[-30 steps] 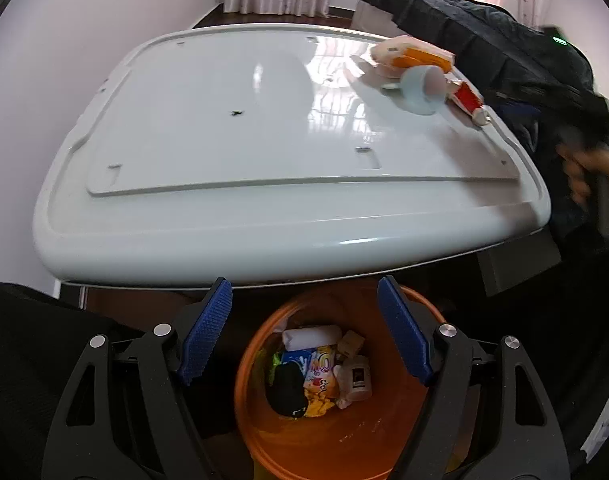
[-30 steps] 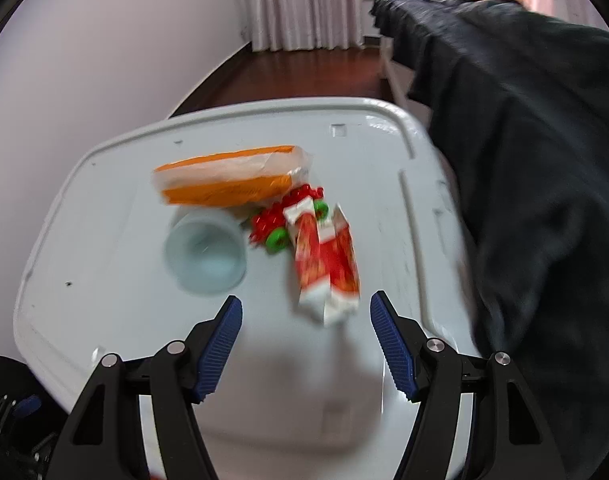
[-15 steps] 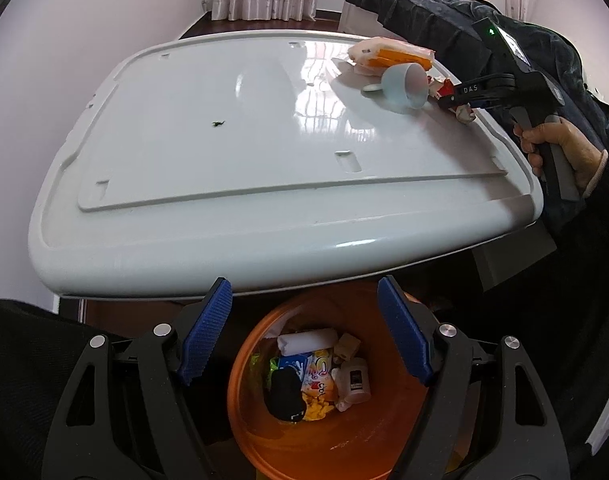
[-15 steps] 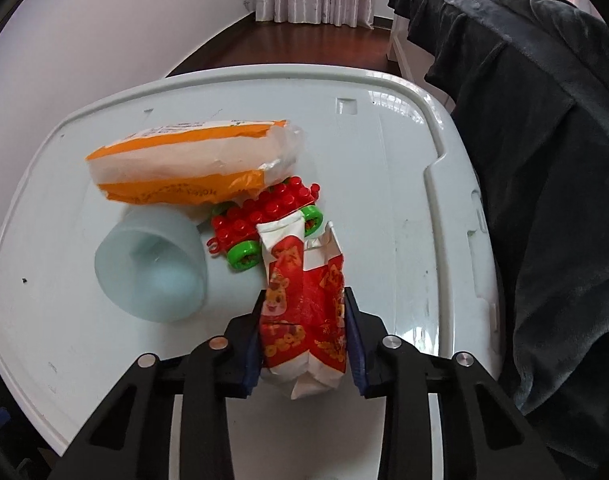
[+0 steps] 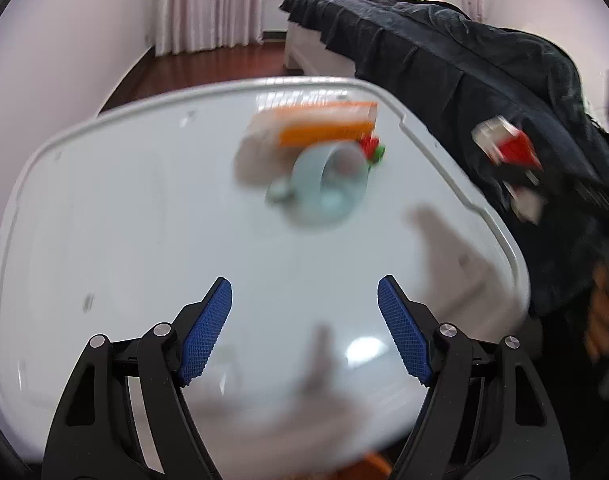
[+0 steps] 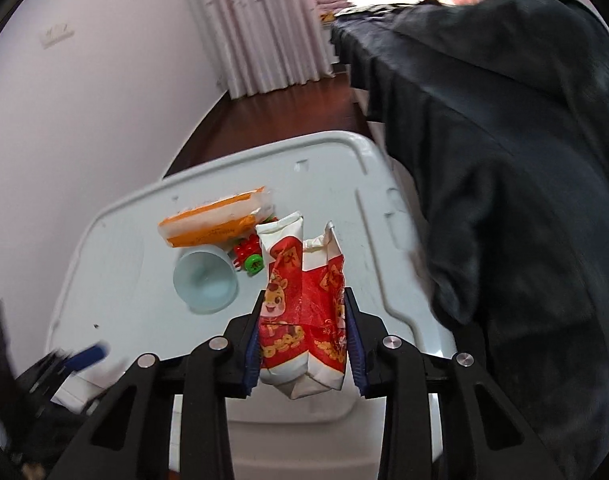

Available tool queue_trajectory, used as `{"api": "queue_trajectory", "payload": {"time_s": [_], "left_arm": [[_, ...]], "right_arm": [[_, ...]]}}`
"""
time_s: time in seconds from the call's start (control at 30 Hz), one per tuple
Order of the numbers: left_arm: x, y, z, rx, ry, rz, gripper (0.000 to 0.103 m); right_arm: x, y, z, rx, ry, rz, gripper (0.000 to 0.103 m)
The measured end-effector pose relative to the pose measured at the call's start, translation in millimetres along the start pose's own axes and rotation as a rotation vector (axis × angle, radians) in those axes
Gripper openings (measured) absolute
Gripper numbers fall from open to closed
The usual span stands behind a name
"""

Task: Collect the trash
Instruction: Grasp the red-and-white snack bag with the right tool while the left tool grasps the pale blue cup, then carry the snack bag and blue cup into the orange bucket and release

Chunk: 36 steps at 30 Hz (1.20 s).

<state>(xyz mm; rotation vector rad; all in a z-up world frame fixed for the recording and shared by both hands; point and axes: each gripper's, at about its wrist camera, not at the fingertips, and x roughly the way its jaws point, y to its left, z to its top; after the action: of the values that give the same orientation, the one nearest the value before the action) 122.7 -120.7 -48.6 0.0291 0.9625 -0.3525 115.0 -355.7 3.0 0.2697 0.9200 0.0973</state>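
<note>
My right gripper (image 6: 302,332) is shut on a red and white paper carton (image 6: 304,300) and holds it above the white table (image 6: 144,240). The carton also shows blurred in the left wrist view (image 5: 508,156), off the table's right edge. My left gripper (image 5: 304,328) is open and empty above the near part of the table (image 5: 124,220). An orange and white wrapper (image 5: 316,132) (image 6: 216,224), a pale blue cup (image 5: 328,184) (image 6: 204,280) on its side and a red toy with green wheels (image 5: 372,150) (image 6: 250,254) lie on the table.
A dark blanket over furniture (image 5: 464,80) (image 6: 504,160) runs along the table's right side. A white wall (image 6: 84,80) stands at the left, curtains (image 5: 208,4) at the back. A sliver of an orange bin (image 5: 374,460) shows under the table's near edge.
My right gripper lifted the carton off the table and pulled back. My left gripper swung up from over the orange bin and now faces the table top.
</note>
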Motion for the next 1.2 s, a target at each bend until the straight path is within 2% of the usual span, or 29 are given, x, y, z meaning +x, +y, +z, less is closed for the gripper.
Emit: {"api": "queue_trajectory", "payload": {"time_s": [0.17, 0.3, 0.4, 0.47, 0.5, 0.6, 0.63, 0.73, 0.87, 1.2], "left_arm": [[41, -9, 35, 0.087, -0.008, -0.01, 0.074], [70, -4, 52, 0.105, 0.006, -0.007, 0.074], [79, -3, 60, 0.127, -0.017, -0.013, 0.071], [85, -4, 65, 0.154, -0.019, -0.012, 0.048], [91, -4, 66, 0.158, -0.001, -0.016, 0.025], [92, -1, 64, 0.15, -0.019, -0.002, 0.019], [90, 0, 63, 0.147, -0.029, 0.017, 0.015], [84, 8, 58, 0.113, -0.03, 0.006, 0.015], [66, 13, 46, 0.093, -0.028, 0.027, 0.015], [-36, 28, 15, 0.04, -0.089, 0.042, 0.015]], "right_arm": [[6, -12, -1, 0.038, 0.021, 0.023, 0.035], [6, -10, -1, 0.052, 0.024, 0.048, 0.035], [5, -7, -1, 0.039, 0.03, 0.058, 0.036], [7, -4, -1, 0.032, 0.035, 0.063, 0.036], [7, -2, 0, 0.03, 0.035, 0.063, 0.036], [8, 0, 1, 0.031, 0.038, 0.069, 0.036], [9, 1, 2, 0.031, 0.038, 0.071, 0.036], [10, 5, 3, 0.028, 0.038, 0.078, 0.036], [12, 14, 5, 0.009, 0.038, 0.09, 0.036], [16, 50, 5, -0.078, 0.022, 0.107, 0.036]]}}
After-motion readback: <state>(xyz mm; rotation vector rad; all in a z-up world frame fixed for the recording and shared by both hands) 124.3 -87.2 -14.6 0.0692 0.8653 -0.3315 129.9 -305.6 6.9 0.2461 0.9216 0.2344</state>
